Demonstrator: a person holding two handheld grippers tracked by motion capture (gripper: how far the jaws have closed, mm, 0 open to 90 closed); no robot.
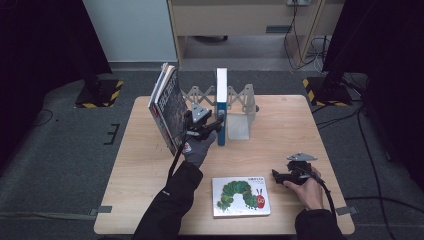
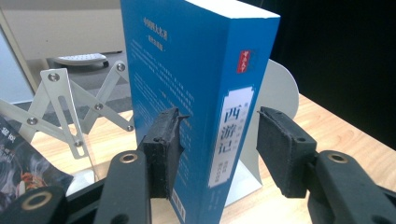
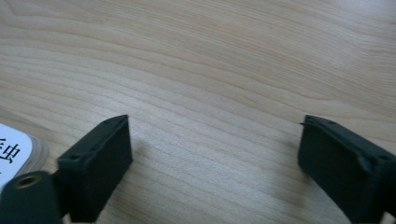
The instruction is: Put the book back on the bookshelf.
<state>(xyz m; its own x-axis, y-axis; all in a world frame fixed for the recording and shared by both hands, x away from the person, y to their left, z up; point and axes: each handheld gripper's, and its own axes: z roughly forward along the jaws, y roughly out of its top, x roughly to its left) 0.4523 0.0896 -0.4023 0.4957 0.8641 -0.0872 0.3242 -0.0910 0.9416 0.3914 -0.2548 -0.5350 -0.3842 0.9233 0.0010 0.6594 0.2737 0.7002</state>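
Note:
A thick blue book (image 1: 221, 97) stands upright on the wooden table (image 1: 145, 165), against a white metal bookend (image 1: 240, 122). My left gripper (image 1: 219, 126) reaches it from the left. In the left gripper view the blue book (image 2: 196, 93) sits between the jaws of my left gripper (image 2: 219, 126); the left pad (image 2: 163, 149) lies close along the cover and the right pad (image 2: 280, 149) stands clear of the spine, so the gripper is open. My right gripper (image 1: 277, 174) rests low at the table's right, open over bare wood (image 3: 215, 135).
Several books (image 1: 167, 107) lean at the left end of a scissor-type extending rack (image 1: 237, 95). A white picture book with a green caterpillar (image 1: 241, 196) lies flat near the front edge; its corner (image 3: 14, 156) shows beside the right gripper's left jaw.

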